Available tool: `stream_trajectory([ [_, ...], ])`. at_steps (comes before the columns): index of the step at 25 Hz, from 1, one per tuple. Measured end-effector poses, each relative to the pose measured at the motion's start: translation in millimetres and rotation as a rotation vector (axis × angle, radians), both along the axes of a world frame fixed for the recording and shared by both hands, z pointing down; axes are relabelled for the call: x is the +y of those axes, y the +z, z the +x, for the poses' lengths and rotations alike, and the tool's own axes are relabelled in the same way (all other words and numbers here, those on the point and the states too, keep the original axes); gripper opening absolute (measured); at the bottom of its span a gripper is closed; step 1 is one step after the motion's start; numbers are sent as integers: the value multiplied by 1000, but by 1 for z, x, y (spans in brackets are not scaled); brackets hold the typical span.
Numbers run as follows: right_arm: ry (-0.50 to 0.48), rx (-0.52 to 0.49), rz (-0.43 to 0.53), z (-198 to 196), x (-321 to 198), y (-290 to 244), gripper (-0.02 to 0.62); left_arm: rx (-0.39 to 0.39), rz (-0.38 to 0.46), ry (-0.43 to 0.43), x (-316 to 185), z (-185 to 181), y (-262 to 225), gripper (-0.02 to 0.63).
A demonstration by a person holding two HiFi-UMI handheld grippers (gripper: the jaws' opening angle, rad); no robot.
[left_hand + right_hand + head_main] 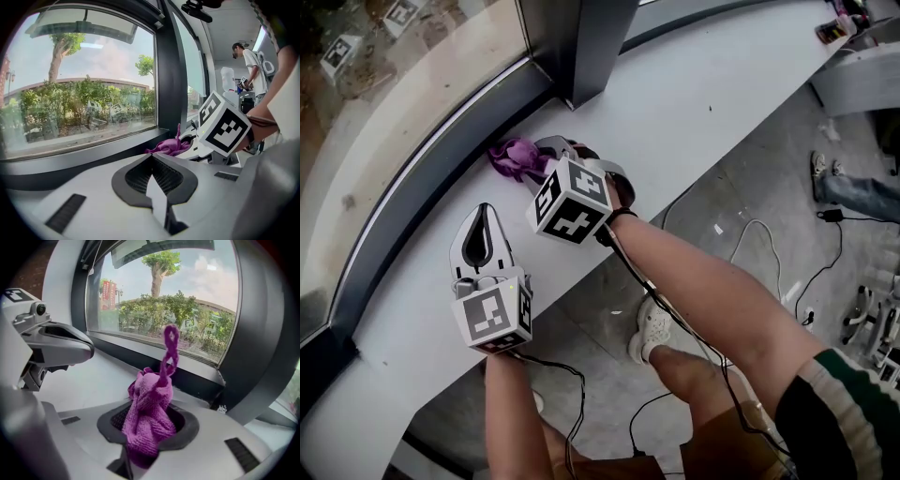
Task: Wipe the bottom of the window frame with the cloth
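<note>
Cloth (149, 418) is soft and limp; your right tongs (553, 155) pinch its bunched middle, left tongs (152, 158) closed, empty.

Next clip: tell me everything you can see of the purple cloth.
The purple cloth is a small rag with a knitted, microfibre look. It is crumpled into a bunch, with one twisted corner standing up. The right gripper is shut on it, its jaws pinching the lower folds. In the head view it sits low over the white sill, beside the dark bottom window frame. Whether it touches either is unclear.
</note>
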State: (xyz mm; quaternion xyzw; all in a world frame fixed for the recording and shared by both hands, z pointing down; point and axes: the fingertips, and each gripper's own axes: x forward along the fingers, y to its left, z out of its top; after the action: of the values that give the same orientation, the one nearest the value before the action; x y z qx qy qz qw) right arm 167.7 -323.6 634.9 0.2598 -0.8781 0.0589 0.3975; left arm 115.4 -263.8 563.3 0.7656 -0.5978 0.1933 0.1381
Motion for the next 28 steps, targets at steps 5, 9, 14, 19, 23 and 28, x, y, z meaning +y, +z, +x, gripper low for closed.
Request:
stream_trajectory([
  [5, 52, 5, 6, 29, -14, -1, 123, 10, -10, 20, -2, 21, 4, 9],
  [9, 85, -5, 6, 49, -22, 1, 123, 9, -19, 42, -10, 41, 8, 9],
  [14, 158, 10, 36, 78, -38, 1, 123, 26, 0, 49, -27, 66, 6, 9],
  [19, 199, -9, -23, 90, -40, 6, 123, 26, -8, 78, -30, 93, 10, 9],
  [23, 208, -39, -83, 92, -41, 6, 123, 54, -9, 62, -25, 99, 2, 9],
  [28, 225, -28, -91, 97, -44, 6, 123, 87, 8, 79, -32, 96, 0, 9],
])
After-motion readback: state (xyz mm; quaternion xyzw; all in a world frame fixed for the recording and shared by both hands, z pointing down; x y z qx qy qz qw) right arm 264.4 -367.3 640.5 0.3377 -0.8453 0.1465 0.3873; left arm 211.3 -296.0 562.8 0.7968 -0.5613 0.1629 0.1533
